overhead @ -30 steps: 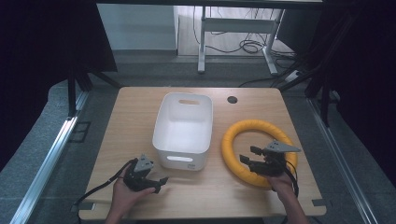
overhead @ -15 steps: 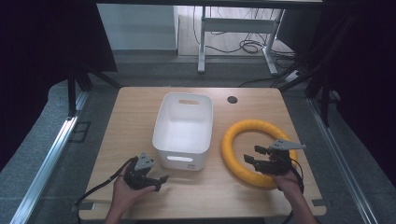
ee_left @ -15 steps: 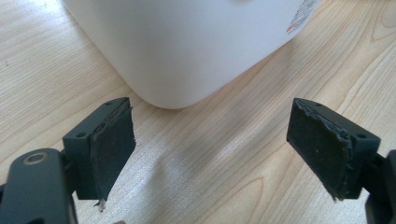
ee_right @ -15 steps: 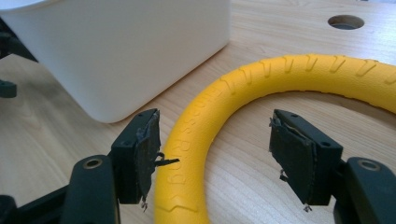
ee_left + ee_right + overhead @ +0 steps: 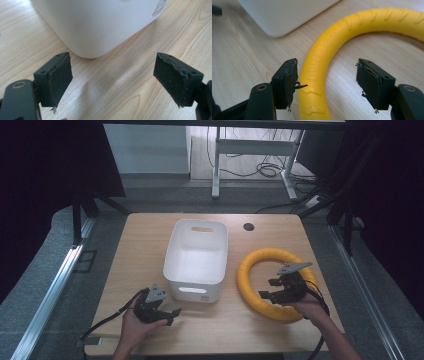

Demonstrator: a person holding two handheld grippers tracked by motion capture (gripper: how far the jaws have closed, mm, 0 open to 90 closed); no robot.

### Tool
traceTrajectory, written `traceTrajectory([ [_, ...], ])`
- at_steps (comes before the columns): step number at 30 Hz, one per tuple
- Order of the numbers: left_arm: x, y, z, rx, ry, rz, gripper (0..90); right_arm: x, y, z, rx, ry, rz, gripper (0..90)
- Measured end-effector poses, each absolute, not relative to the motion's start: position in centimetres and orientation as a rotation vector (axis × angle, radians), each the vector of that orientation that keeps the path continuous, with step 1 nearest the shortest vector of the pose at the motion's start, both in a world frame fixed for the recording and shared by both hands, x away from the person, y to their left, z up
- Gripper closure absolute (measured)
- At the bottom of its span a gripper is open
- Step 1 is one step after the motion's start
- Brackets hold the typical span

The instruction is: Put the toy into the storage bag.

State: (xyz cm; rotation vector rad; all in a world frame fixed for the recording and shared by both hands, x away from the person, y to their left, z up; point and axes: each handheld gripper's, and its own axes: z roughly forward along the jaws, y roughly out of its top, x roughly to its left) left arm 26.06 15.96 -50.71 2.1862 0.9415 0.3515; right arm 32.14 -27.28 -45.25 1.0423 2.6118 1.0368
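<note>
Right gripper (image 5: 274, 288) has slid back over the yellow ring's (image 5: 250, 287) near-left arc, jaws spread astride the tube running away between them; left gripper (image 5: 162, 312) idles spread beside the white bin (image 5: 172, 270).

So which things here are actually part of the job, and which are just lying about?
In play, as far as it looks:
- yellow ring, straddled by the open right gripper
- white bin, empty, beside the ring
- left gripper, open, near the bin's corner

Just about:
- table
- cables on the floor
</note>
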Motion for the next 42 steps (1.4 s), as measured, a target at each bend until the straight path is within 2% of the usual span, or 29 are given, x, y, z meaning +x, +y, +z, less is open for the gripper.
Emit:
traceTrajectory([
  [27,26.2,15.9,-50.9,2.201,0.945,0.348,15.3,33.7,-21.3,-49.7,0.882,2.942,0.398,32.5],
  [33,26.2,15.8,-50.9,2.201,0.945,0.348,15.3,33.8,-20.8,-50.3,0.859,2.958,0.298,37.3],
  [37,26.2,15.8,-51.0,2.201,0.946,0.348,15.3,33.8,-20.6,-50.2,0.851,2.952,0.281,46.4],
  [42,26.2,15.8,-51.0,2.203,0.945,0.349,15.3,34.1,-20.5,-50.0,0.881,2.980,0.265,48.4],
])
